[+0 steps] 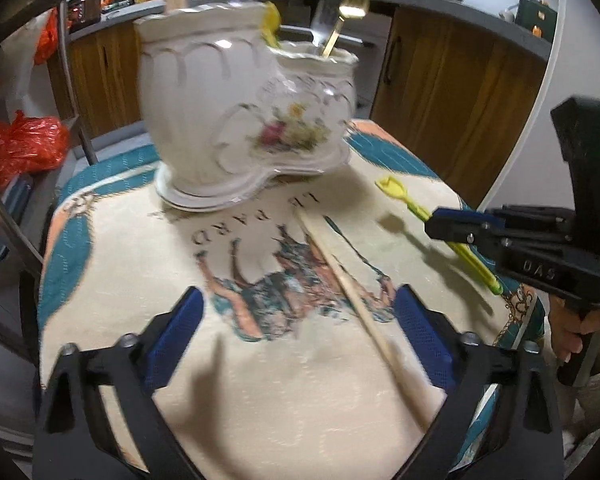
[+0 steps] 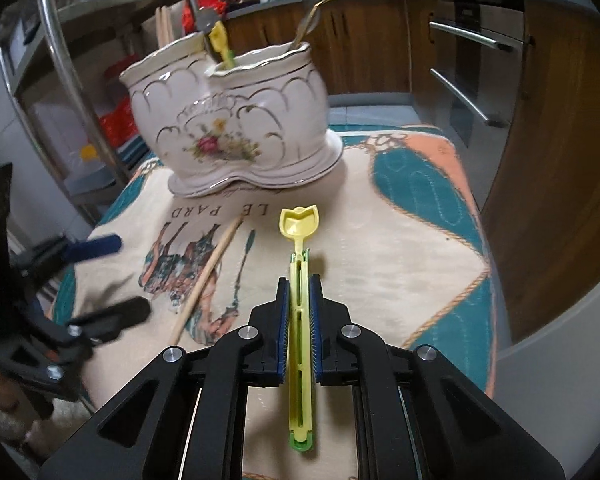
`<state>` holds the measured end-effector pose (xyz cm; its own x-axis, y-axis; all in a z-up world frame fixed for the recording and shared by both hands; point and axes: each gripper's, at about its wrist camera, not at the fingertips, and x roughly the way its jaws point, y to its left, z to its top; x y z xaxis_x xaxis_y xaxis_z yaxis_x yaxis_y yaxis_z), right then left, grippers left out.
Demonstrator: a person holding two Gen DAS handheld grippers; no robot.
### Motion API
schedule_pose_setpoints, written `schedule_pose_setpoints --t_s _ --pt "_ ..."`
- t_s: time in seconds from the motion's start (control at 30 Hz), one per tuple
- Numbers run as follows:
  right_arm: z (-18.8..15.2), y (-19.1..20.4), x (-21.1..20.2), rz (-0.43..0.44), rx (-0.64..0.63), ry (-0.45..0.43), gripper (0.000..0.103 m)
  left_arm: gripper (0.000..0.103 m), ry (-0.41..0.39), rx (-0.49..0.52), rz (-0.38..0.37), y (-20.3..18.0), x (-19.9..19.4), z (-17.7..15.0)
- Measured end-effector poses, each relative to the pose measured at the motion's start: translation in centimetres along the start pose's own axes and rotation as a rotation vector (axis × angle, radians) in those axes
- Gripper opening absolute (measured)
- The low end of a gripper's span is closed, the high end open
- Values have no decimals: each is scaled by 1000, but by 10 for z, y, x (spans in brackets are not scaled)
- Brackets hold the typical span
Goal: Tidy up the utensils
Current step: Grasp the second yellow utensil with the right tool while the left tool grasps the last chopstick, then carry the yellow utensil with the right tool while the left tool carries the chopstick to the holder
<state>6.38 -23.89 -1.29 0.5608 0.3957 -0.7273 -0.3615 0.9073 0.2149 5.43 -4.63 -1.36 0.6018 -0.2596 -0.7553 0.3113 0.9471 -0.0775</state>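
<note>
Yellow-green plastic is what the right gripper [image 2: 299, 312] has: its blue pads are pinched tight on the long handle of a little toy shovel [image 2: 299, 280], scoop end pointing toward the holder, handle running back between the fingers. The shovel hangs just above the printed cloth [image 2: 400, 248], casting a shadow beside it.

Over to the left gripper [image 1: 300, 340], fingers spread wide with nothing between the pads (though a wooden chopstick [image 1: 352, 292] does lie slantwise on the cloth beneath the gap, nearer the right-hand finger). It runs diagonally toward the base of the holder.

And there is the white ceramic utensil holder [image 2: 236, 120], two-lobed, gold-trimmed, a flower motif on the front, standing upright at the far edge of the cloth. A second yellow shovel [image 2: 220, 46] sticks out near the join of its two compartments; a metal spoon handle [image 2: 310, 26] leans from the right one, and wooden sticks [image 2: 164, 26] rise behind the left.

Between the held shovel and the holder the cloth lies open; the chopstick sits off to the left. Wooden cabinets [image 2: 364, 40] and a metal rack [image 2: 52, 64] ring the table.
</note>
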Motion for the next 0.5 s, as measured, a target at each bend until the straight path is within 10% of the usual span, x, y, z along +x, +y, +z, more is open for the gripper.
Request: schedule_pose_setpoints --t_s 0.5 --pt "-6 -2 -3 11 11 -9 11 11 89 109 15 -31 27 0"
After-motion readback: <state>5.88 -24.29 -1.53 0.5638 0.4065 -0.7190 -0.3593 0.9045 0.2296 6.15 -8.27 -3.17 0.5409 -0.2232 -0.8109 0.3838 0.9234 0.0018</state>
